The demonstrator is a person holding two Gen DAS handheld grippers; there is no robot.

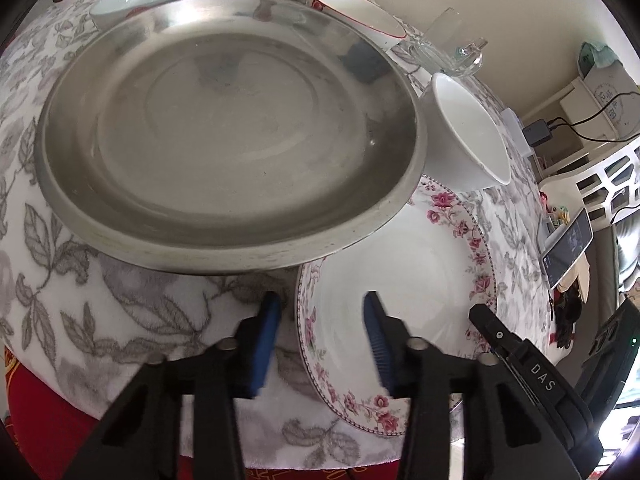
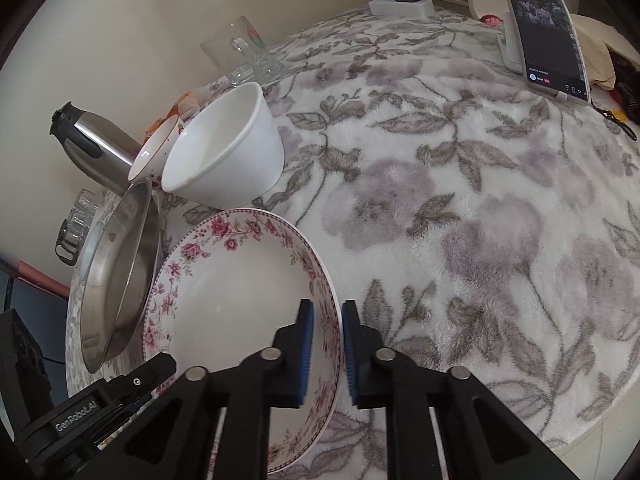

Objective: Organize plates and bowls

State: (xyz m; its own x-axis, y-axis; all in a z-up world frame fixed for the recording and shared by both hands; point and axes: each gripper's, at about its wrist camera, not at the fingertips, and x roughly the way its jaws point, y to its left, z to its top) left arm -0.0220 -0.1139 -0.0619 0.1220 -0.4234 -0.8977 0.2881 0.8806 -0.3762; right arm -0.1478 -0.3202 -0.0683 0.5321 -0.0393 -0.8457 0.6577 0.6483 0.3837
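Right wrist view — right claw [image 2: 327, 344] clamped on the floral plate's [image 2: 240, 292] near rim, steel plate [image 2: 116, 280] to its left; left claw [image 1: 322, 340] straddling the opposite rim, not gripping.

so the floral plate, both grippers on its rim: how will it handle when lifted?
The floral plate looks like glazed ceramic: probably rigid, fairly heavy, breakable. Its glossy rim may slip between the right hand-held gripper pads, which pinch only a thin edge. The steel plate overlaps its far rim, so lifting could drag or tip that.
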